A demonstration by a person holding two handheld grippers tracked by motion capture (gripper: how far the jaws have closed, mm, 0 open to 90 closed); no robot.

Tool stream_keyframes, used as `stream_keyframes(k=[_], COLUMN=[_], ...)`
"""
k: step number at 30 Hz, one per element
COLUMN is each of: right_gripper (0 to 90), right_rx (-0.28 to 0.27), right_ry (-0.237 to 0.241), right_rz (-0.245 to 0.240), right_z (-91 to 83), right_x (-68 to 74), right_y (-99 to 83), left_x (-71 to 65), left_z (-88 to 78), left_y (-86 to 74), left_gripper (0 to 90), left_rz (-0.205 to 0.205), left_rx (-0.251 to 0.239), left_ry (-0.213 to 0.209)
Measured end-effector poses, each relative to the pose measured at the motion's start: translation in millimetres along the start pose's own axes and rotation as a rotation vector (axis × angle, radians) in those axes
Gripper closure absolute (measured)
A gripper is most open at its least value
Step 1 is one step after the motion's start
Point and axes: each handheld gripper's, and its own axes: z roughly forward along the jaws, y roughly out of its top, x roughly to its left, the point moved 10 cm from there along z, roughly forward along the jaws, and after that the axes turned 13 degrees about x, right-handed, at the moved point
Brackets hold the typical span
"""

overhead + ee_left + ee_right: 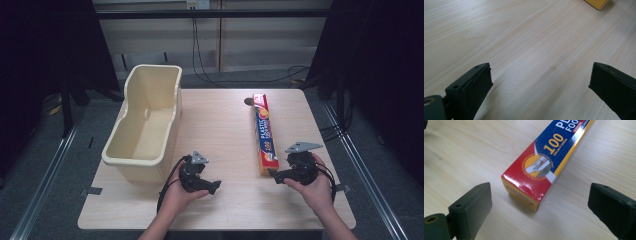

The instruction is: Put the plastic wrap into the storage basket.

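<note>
A long plastic-wrap box, red, blue and yellow, lies flat on the right half of the wooden table. My right gripper is held low at the box's near end, pointing left. In the right gripper view its jaws stand wide open, and the box end lies just ahead of the gap, untouched. My left gripper is near the front middle of the table, pointing right. Its jaws are open over bare wood, with a yellow corner of the box far ahead.
A tall cream plastic bin stands at the table's left side, with nothing in it, close beside my left hand. Bare wood lies between the bin and the box. Cables run over the floor beyond the far edge.
</note>
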Motion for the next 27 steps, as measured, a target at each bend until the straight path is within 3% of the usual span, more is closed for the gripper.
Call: stream_keyframes(k=[9,21,27], right_gripper=[6.4,8.4,8.7], right_rx=[0.051,0.099,0.139], right_ry=[-0.019,-0.087,-0.121], right_rz=[0.102,0.239,0.295], right_z=[13.8,41.0,58.8], right_x=[-6.5,-29.6,-39.6], right_y=[21.5,70.8,83.2], left_x=[4.0,2.8,1.7], left_z=[0.0,0.3,0.4], left_y=[-2.2,-2.2,-3.1], left_gripper=[3.8,3.8,3.8], left_rz=[-0.016,-0.018,-0.001], left_rx=[0.004,0.003,0.014], left_ry=[0.001,-0.011,-0.023])
